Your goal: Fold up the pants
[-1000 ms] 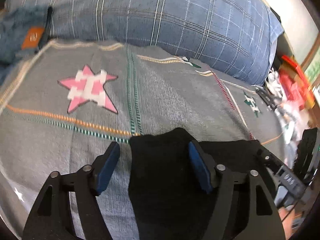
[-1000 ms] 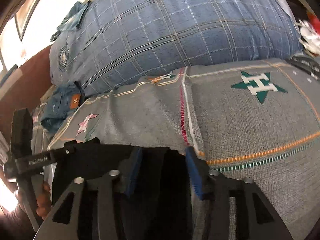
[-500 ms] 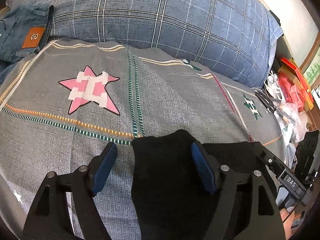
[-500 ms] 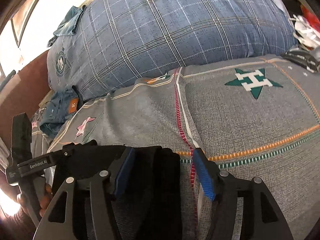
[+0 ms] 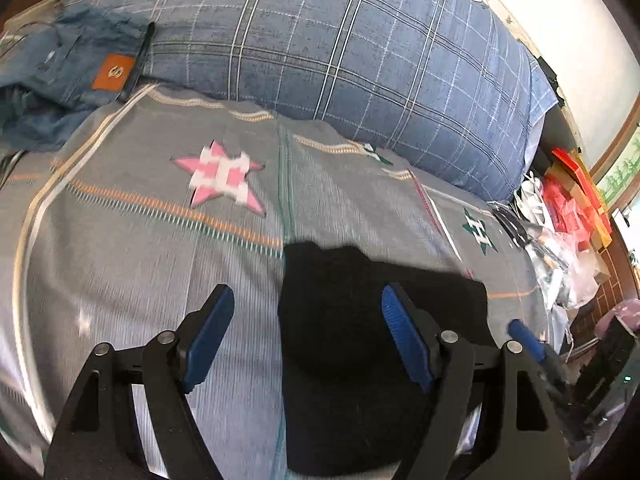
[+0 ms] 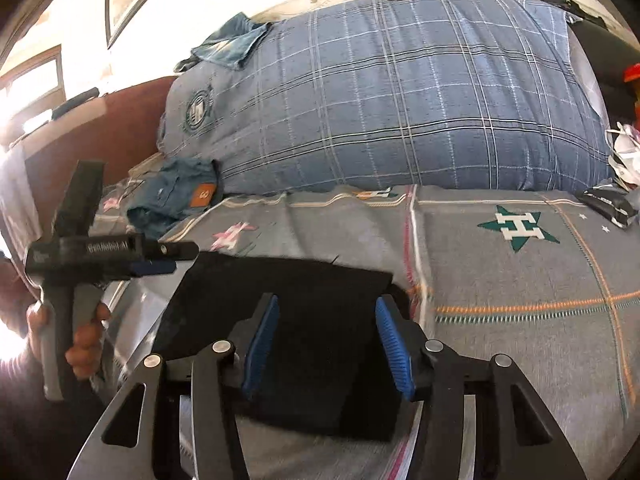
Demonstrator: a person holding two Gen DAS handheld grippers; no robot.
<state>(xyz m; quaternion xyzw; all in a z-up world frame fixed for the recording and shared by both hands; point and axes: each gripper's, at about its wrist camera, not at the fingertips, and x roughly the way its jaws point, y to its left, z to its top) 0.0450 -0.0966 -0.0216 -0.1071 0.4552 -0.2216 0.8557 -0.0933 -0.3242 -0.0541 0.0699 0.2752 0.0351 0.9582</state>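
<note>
Both tongs are released: the left gripper [image 5: 306, 336] and right gripper [image 6: 326, 344] hang with fingers spread over the folded black pants [image 6: 288, 320], gripping nothing. The pants lie on the grey bedspread [image 6: 520, 280]; a blue plaid pillow [image 6: 400, 100] sits at twelve o'clock, crumpled jeans [image 6: 176, 196] at ten.

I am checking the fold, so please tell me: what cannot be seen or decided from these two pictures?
- Black pants, left wrist view: near end cut off by the bottom edge and hidden by the left gripper.
- Same view: motion blur hides any fold lines.
- Right wrist view: the right gripper covers the near edge of the pants.
- Jeans: label too small to read.
</note>
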